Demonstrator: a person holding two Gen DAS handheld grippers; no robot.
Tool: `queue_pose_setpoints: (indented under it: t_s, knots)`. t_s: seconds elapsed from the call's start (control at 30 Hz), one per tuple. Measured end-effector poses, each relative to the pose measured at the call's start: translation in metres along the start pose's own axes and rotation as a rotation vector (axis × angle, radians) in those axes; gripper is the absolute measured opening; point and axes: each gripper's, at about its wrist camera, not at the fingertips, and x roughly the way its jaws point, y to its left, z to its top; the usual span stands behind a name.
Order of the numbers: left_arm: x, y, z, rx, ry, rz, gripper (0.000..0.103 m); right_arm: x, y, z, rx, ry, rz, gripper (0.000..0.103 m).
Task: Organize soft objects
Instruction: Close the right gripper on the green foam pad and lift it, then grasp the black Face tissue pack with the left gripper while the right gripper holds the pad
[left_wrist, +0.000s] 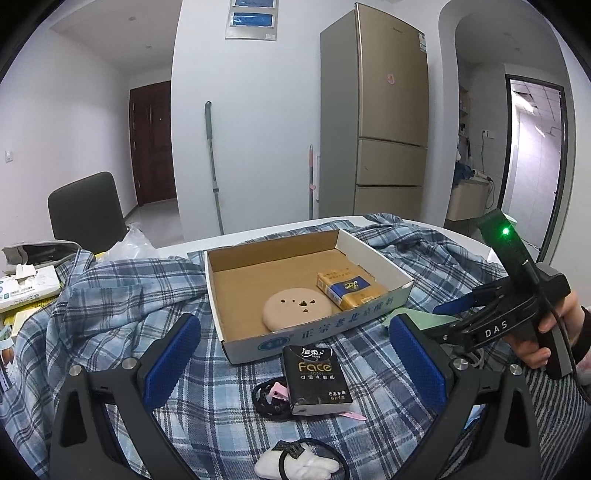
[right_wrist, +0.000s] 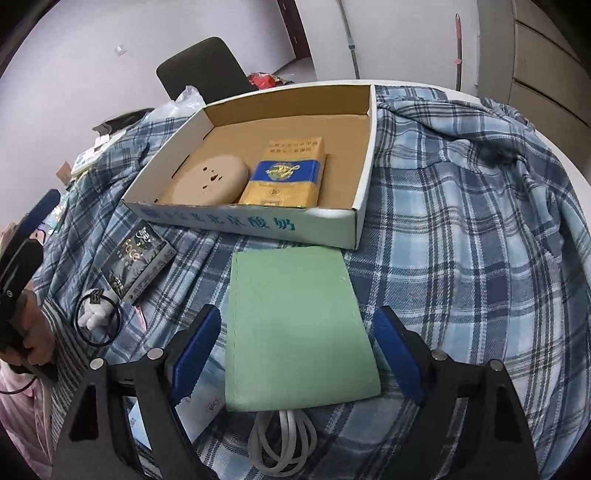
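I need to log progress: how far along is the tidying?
Done: a round beige pad and a yellow-blue pack lie in the cardboard box. In hand: nothing; both claws are open. Left on the plaid cloth: black tissue pack, green pouch, hair ties.

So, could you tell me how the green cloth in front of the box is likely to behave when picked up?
The green cloth lies thin and flat over the plaid fabric, so it will probably droop from a pinch. It looks light. Its near edge overlaps a white cable, which might snag.
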Motion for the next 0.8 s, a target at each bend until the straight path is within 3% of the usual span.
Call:
queue_pose_setpoints:
  t_s: [0.07,0.23,0.6,0.8]
  knots:
    - [0.001,0.000,0.000,0.001,0.005,0.000,0.103,-0.001,0.000,0.000,0.003,-0.005,0.005,0.072]
    - [0.003,-0.001,0.000,0.006,0.011,-0.002,0.103,-0.004,0.001,-0.002,-0.008,-0.015,0.025,0.071]
    - [0.014,-0.002,-0.001,0.010,0.071,-0.009,0.103,-0.039,0.028,-0.006,-0.122,-0.187,-0.114,0.070]
    - [0.029,-0.016,-0.003,0.100,0.169,0.082,0.103,-0.054,0.045,-0.012,-0.171,-0.291,-0.193,0.070]
